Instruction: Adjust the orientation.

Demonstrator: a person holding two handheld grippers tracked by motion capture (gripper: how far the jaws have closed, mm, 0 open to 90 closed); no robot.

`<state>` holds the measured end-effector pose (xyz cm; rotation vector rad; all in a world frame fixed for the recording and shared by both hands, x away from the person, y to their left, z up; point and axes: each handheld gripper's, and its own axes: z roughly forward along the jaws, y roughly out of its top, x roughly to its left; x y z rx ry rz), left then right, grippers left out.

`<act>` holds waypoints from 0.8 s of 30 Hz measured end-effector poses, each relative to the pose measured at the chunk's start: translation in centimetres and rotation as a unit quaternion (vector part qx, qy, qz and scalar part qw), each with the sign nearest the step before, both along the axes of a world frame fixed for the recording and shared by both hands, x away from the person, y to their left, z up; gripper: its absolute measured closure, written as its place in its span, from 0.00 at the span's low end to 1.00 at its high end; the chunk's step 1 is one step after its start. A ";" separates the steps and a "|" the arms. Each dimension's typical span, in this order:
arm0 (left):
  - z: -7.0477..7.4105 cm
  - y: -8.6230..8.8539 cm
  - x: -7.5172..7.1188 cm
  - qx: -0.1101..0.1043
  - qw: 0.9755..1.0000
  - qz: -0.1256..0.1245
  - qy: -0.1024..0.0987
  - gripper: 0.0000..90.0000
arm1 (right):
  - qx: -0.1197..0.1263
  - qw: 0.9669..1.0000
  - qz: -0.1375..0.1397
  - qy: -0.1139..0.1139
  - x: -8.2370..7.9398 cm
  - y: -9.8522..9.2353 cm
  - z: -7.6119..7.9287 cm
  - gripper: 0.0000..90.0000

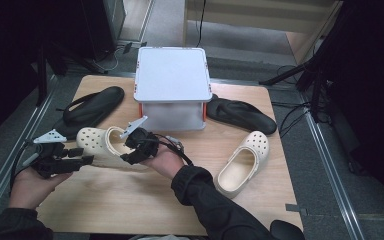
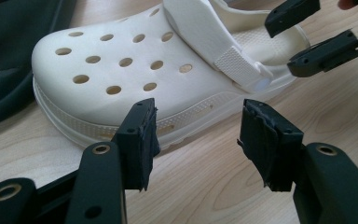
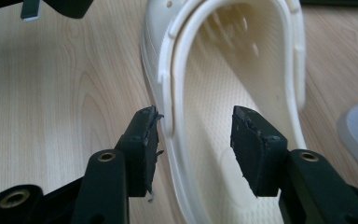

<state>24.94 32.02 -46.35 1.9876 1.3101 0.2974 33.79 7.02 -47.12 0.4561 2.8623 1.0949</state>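
Clog (image 1: 102, 141) lies on the counter (image 1: 130, 200) between both tongs, which stand apart, gripping nothing. Right tongs (image 3: 193, 140) straddle its heel-side wall; left tongs (image 2: 196, 140) face its toe. Likely light, springy foam, mildly slippery: pinch the firm rim, not the loose strap (image 2: 233, 65).

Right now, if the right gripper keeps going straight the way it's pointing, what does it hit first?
Most likely the cream clog: the right gripper stands open, its jaws straddling the clog's heel-side wall, so that rim comes first. Depth is hard to judge.

Left gripper (image 1: 87, 160), right gripper (image 1: 128, 156) at cream clog (image 1: 100, 141), wooden table (image 1: 130, 200)
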 end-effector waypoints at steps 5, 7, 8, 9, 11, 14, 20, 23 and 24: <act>-0.1 0.5 -0.1 0.004 1.000 0.013 0.003 0.51 | -0.002 1.000 0.007 0.006 0.3 1.8 -0.1 0.58; -0.1 0.5 -0.1 0.006 1.000 0.014 0.004 0.51 | -0.003 1.000 0.010 0.006 0.3 2.1 -0.1 0.58; -0.2 0.6 -0.1 0.008 1.000 0.017 0.004 0.51 | -0.004 1.000 0.014 0.004 0.4 2.8 -0.1 0.58; -0.2 0.6 -0.1 0.008 1.000 0.017 0.004 0.51 | -0.004 1.000 0.014 0.004 0.4 2.8 -0.1 0.58; -0.3 0.5 0.0 0.009 1.000 0.017 0.008 0.51 | -0.006 1.000 0.017 0.004 0.4 3.5 -0.2 0.58; -0.5 0.3 0.1 0.022 1.000 0.015 0.010 0.51 | -0.016 1.000 0.022 -0.004 0.5 4.5 -0.7 0.60; -0.4 0.6 0.0 0.018 1.000 0.021 0.009 0.51 | -0.016 1.000 0.019 0.006 1.0 5.5 -1.2 0.71; -0.5 0.6 0.0 0.021 1.000 0.022 0.008 0.51 | -0.014 0.999 0.023 0.021 1.1 5.8 -1.2 0.79; -0.5 0.6 0.0 0.021 1.000 0.022 0.008 0.51 | -0.012 0.999 0.024 0.027 1.2 5.8 -1.2 0.81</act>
